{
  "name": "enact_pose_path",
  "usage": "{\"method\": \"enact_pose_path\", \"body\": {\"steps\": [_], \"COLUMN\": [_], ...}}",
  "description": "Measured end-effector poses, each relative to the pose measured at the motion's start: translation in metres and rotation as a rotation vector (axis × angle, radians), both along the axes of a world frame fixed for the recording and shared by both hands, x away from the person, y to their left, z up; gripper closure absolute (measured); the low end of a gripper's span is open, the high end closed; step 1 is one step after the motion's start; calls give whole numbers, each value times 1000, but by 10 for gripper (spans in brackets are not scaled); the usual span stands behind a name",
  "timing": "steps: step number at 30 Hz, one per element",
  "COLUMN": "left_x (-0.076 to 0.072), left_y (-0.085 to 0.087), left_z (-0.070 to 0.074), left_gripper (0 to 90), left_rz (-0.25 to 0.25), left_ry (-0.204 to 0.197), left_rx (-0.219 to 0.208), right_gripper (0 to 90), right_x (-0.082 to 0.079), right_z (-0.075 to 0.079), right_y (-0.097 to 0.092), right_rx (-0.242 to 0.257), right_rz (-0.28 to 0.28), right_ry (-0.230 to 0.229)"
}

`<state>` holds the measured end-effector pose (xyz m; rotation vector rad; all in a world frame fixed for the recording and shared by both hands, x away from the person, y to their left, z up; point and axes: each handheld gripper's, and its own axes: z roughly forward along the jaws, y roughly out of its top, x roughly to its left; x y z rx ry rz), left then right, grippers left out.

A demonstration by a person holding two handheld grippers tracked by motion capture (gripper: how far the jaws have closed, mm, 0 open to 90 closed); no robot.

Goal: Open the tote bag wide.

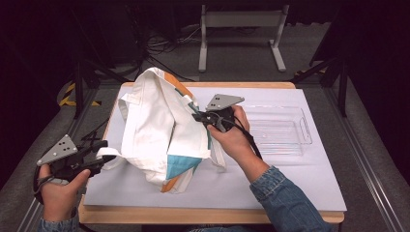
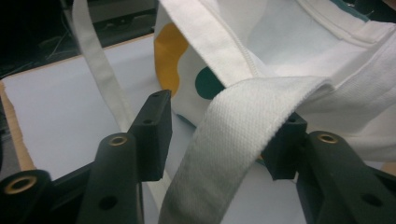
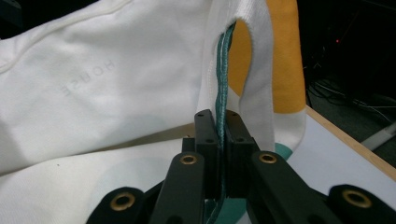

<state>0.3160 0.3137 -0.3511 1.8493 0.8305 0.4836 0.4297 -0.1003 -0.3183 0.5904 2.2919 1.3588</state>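
Canvas dominates the table: a white cloth tote bag (image 1: 154, 130) with orange and teal patches stands slumped on the pale grey mat (image 1: 290, 179), near the mat's left half, its mouth gaping upward and its base toward the person.

The right gripper (image 1: 199, 117) is at the bag's right edge, held by the person's right hand (image 1: 235, 135) in a denim sleeve. In the right gripper view its black jaws are pressed together on the bag's teal-stitched rim (image 3: 223, 70) – the cloth runs straight up out of the clamp, with the orange patch (image 3: 285, 60) just behind it and white fabric spreading to the left.

The left gripper (image 1: 107, 155) sits at the bag's lower left, gripped by the left hand (image 1: 60, 193) near the table's front corner. Its jaws stand partly apart. One white woven strap (image 2: 233, 154) of the bag passes between them, lying against the right-hand jaw; a clear gap shows on the side of the other jaw, so the strap is not pinched. A second, thinner-looking strap (image 2: 100, 70) rises behind the left jaw.

A clear plastic tray (image 1: 304, 126) lies on the mat to the right of the bag – apart from it, beyond the right hand
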Motion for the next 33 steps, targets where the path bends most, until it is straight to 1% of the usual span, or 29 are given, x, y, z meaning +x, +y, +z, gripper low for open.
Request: {"method": "enact_pose_path", "body": {"steps": [1, 6, 9, 13, 15, 17, 18, 22, 23, 25, 26, 29, 30, 31, 33], "left_x": [0, -3, -4, -4, -4, -3, -4, -5, -4, -4, -4, -7, -10, -12, -16], "left_y": [0, 3, 5, 5, 5, 5, 5, 5, 5, 3, 2, 1, 2, 4, 9], "left_z": [0, 1, 2, 1, 0, 0, 0, -1, -2, -2, -2, -3, -4, -4, -5], "left_gripper": [539, 622, 645, 650, 647, 623, 627, 656, 654, 627, 594, 480, 444, 404, 387], "left_rz": [-1, 1, 1, -4, -11, -12, -12, -26, -31, -42, -53, -87, -91, -95, -95], "left_ry": [3, -12, -16, -14, -6, -1, -1, 2, 3, 6, 15, 46, 62, 64, 66], "left_rx": [-3, 3, -2, 1, 0, 6, 7, 7, 8, 19, 33, 54, 51, 51, 33], "right_gripper": [864, 864, 863, 862, 863, 863, 863, 862, 862, 862, 862, 863, 863, 863, 863], "right_x": [0, 2, 6, 9, 10, 10, 10, 11, 12, 13, 13, 11, 11, 11, 11], "right_z": [0, -2, -4, -7, -8, -10, -11, -13, -14, -17, -18, -20, -21, -21, -21], "right_y": [-3, -24, -39, -56, -60, -60, -60, -63, -66, -69, -70, -68, -68, -68, -69], "right_rx": [-3, -25, -13, -14, -1, -7, -12, -28, -21, -3, -2, -8, -5, -3, -3], "right_rz": [-5, -59, -98, -150, -156, -161, -164, -202, -216, -214, -213, -214, -212, -210, -207], "right_ry": [-2, -16, -2, 7, 16, 16, 12, 14, 24, 37, 35, 25, 25, 25, 26]}}
